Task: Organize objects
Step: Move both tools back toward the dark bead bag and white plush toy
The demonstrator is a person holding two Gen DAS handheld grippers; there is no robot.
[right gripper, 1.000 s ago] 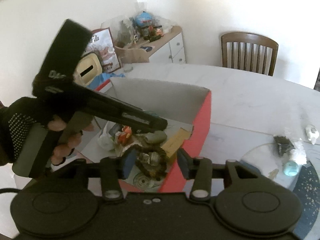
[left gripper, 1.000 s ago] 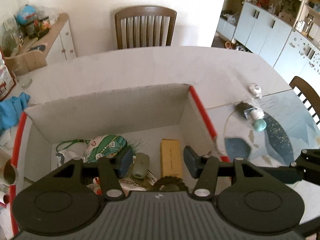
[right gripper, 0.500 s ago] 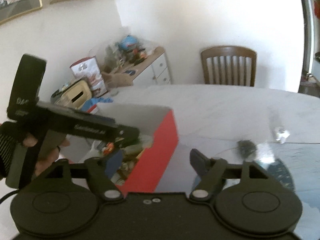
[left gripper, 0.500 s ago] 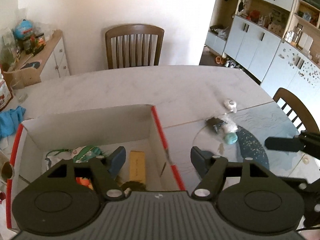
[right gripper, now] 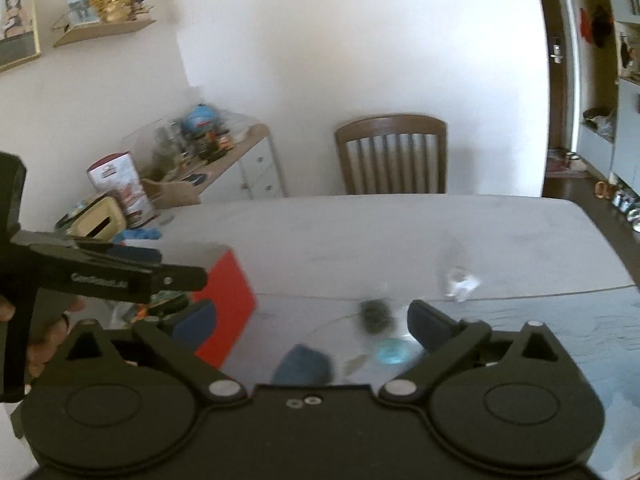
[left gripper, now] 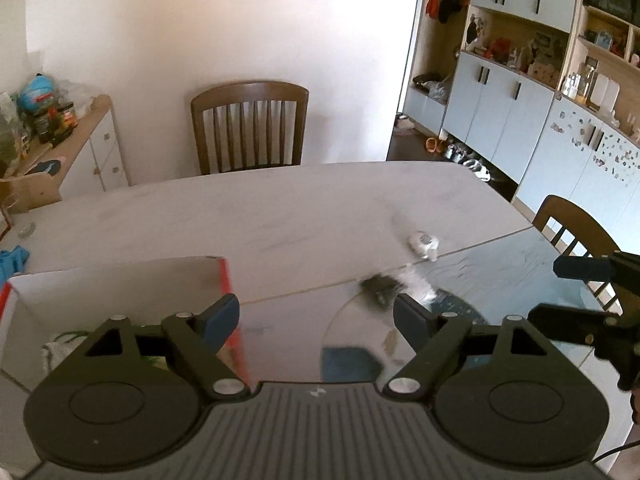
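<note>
A red-edged cardboard box (left gripper: 219, 276) with several items inside stands at the table's left; it also shows in the right wrist view (right gripper: 230, 300). A dark crumpled object (left gripper: 380, 285) (right gripper: 374, 312), a small white object (left gripper: 423, 242) (right gripper: 460, 282) and a teal ball (right gripper: 394, 351) lie on the table to its right. My left gripper (left gripper: 316, 314) is open and empty, above the box's right edge. My right gripper (right gripper: 310, 322) is open and empty, near the dark object.
A wooden chair (left gripper: 250, 128) stands at the far side of the table, another chair (left gripper: 572, 224) at the right. A cluttered sideboard (left gripper: 60, 140) is at the left. Blue cabinets (left gripper: 520, 108) line the right wall. A blue cloth (left gripper: 12, 260) lies left of the box.
Both grippers have swung right, away from the box interior toward the loose objects on the table. Both have opened wider.
</note>
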